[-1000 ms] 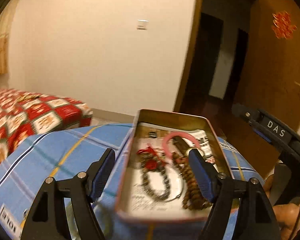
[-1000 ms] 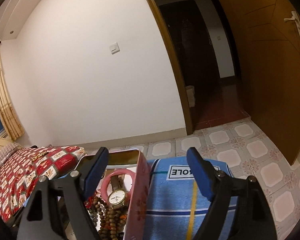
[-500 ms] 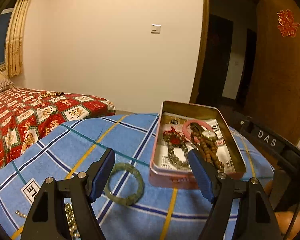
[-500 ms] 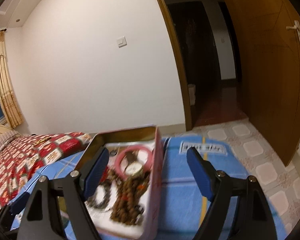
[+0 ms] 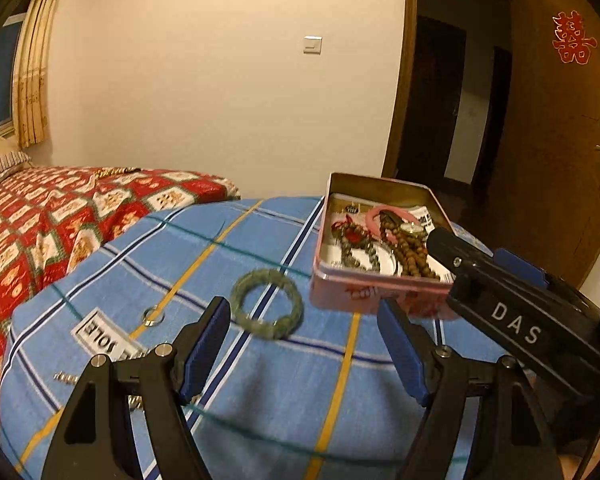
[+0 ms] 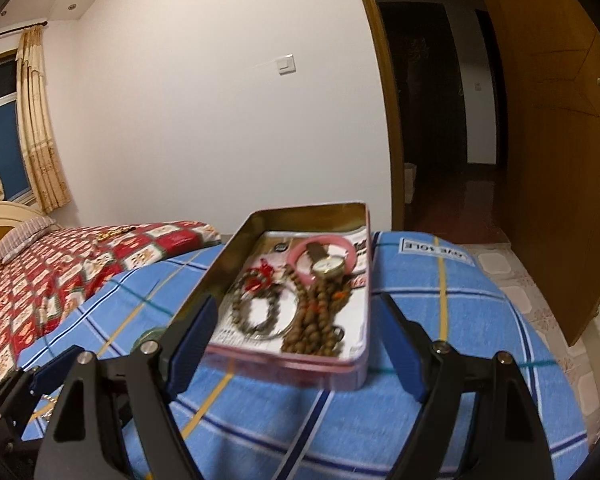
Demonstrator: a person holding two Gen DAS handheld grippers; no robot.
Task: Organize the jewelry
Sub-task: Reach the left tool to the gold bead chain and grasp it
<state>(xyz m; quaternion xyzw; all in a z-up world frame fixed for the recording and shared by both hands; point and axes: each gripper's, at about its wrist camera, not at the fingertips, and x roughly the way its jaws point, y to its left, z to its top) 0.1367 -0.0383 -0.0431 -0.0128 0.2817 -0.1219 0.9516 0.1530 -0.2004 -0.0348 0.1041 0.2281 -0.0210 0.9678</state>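
**Left wrist view: one bangle and a few small pieces left outside the tin**

Left wrist view shows the left gripper point(image 5: 304, 344) spread wide and empty, its blue pads flanking a green bangle point(image 5: 267, 303) that lies flat on the blue plaid cloth point(image 5: 204, 248). The bangle sits just ahead of the fingertips — a sensible line-up for closing on its rim, judging by the aim. Beside it, near the cloth's label, lie a small silver ring point(image 5: 153, 315) and a bit of chain point(image 5: 66, 378), also loose.

The pink tin point(image 5: 380, 292) stands open just right of the bangle. It holds a pink bangle point(image 6: 320, 256), a wristwatch point(image 6: 329, 266), brown prayer beads point(image 6: 320, 312) and a darker bead bracelet point(image 6: 256, 308) with a red knot, all piled on a printed paper liner — so it serves as the collecting place.

The right gripper point(image 6: 296, 344) is likewise wide and carries nothing; it hovers at the tin's near edge, probably ready to steady the tin or tidy its contents. Sorting seems well along, with the loose pieces on the cloth remaining.
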